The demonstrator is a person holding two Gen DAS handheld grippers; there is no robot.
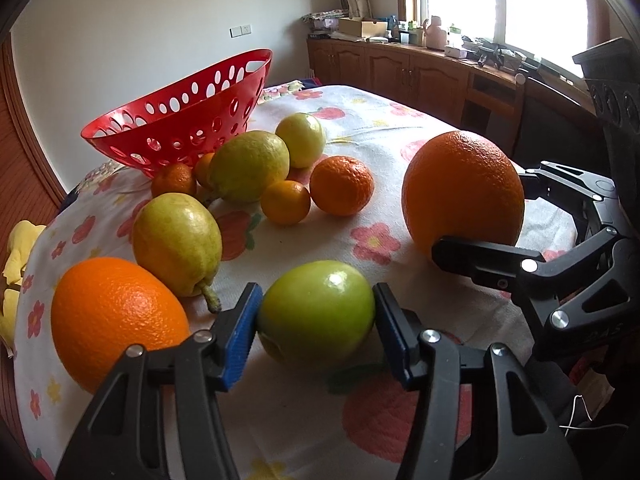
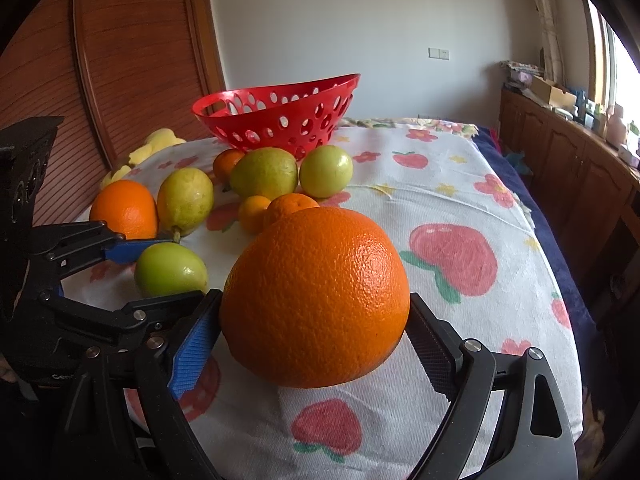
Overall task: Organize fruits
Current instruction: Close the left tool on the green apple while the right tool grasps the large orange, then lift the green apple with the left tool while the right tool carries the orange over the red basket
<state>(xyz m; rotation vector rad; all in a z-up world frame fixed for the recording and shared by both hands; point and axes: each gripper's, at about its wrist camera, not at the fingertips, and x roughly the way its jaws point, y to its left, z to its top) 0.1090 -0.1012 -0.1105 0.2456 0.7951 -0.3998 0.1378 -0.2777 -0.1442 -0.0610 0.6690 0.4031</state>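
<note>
A floral tablecloth (image 2: 440, 208) covers the table; wooden cabinets (image 1: 420, 76) line the window wall.

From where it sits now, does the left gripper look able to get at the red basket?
Probably yes, though not straight ahead. The left gripper is closed on the green apple, and pears and small oranges lie between it and the red basket; going over them looks free.

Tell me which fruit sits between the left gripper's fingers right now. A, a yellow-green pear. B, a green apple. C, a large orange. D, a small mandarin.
B: the left wrist view shows the left gripper with a blue pad on each side of the green apple, while the large orange sits in the right gripper.
</note>
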